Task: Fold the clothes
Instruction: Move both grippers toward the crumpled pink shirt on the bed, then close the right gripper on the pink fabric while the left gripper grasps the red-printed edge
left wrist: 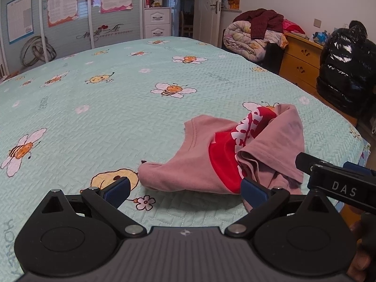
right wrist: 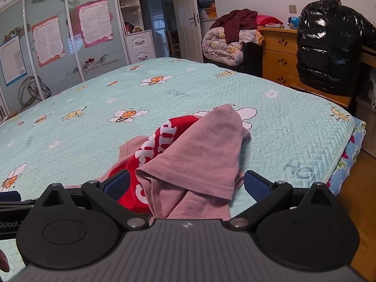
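One pink T-shirt (left wrist: 195,164) with a red printed panel is lying crumpled near the bed's (left wrist: 117,117) front right corner, on the bee-patterned mint cover. Two grippers are hovering over it: the left gripper (left wrist: 185,191) with its fingers spread wide and holding nothing, the right gripper (right wrist: 185,185) likewise spread, its two blue fingers (right wrist: 116,184) flanking a bunched sleeve, though I can't quite tell whether they're touching cloth. One person in a shiny black jacket (right wrist: 329,47) is sitting by the wooden dresser (right wrist: 279,54).

We see soft, even indoor light, glare on the black puffer jacket (right wrist: 329,47), sharp focus mid-frame, and fisheye bending with dark vignetted corners.
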`<state>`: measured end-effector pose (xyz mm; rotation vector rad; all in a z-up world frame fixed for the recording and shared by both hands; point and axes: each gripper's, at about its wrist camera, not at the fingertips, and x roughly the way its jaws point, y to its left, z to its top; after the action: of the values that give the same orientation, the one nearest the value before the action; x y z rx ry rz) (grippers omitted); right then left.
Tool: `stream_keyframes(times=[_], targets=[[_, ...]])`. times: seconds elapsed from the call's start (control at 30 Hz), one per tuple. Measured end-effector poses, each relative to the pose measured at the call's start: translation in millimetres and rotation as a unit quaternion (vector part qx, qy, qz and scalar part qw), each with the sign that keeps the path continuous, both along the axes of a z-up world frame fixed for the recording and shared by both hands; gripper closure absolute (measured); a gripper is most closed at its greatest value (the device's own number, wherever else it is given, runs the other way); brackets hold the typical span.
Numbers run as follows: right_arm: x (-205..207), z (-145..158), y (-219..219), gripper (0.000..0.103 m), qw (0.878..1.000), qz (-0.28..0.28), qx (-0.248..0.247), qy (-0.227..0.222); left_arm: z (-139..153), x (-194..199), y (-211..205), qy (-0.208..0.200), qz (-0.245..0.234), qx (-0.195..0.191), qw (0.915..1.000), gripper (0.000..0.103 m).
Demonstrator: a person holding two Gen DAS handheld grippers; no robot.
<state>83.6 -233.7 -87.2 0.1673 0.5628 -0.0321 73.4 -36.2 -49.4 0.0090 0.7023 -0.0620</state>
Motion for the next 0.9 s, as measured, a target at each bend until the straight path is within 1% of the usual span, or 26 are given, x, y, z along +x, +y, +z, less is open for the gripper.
stream_keyframes(times=[0.2, 0.43, 0.53, 0.73, 0.77, 0.83, 0.9], targets=[[22, -6, -7, 0.002, 1.000, 0.000, -0.003, 0.005, -14, 21, -8, 0.018, -0.009, 0.004, 0.9998, 0.000], [69, -19, -24, 0.002, 1.000, -0.005, 0.003, 0.024, -33, 59, -23, 0.038, -0.035, 0.004, 0.9986, 0.000], [91, -28, -32, 0.002, 0.999, -0.004, 0.016, 0.036, -42, 81, -28, 0.049, -0.042, -0.003, 0.9979, 0.000], [131, -51, -45, 0.002, 0.995, -0.008, 0.072, 0.061, -67, 119, -38, 0.077, -0.047, -0.011, 0.9958, 0.000], [137, -56, -45, 0.002, 0.995, -0.009, 0.076, 0.066, -73, 123, -39, 0.084, -0.046, -0.011, 0.9954, 0.000], [147, -66, -43, 0.002, 0.994, -0.010, 0.077, 0.079, -86, 128, -38, 0.095, -0.044, -0.020, 0.9943, 0.000], [153, -78, -40, 0.001, 0.991, -0.002, 0.089, 0.099, -95, 127, -34, 0.095, -0.040, -0.042, 0.9939, 0.000]])
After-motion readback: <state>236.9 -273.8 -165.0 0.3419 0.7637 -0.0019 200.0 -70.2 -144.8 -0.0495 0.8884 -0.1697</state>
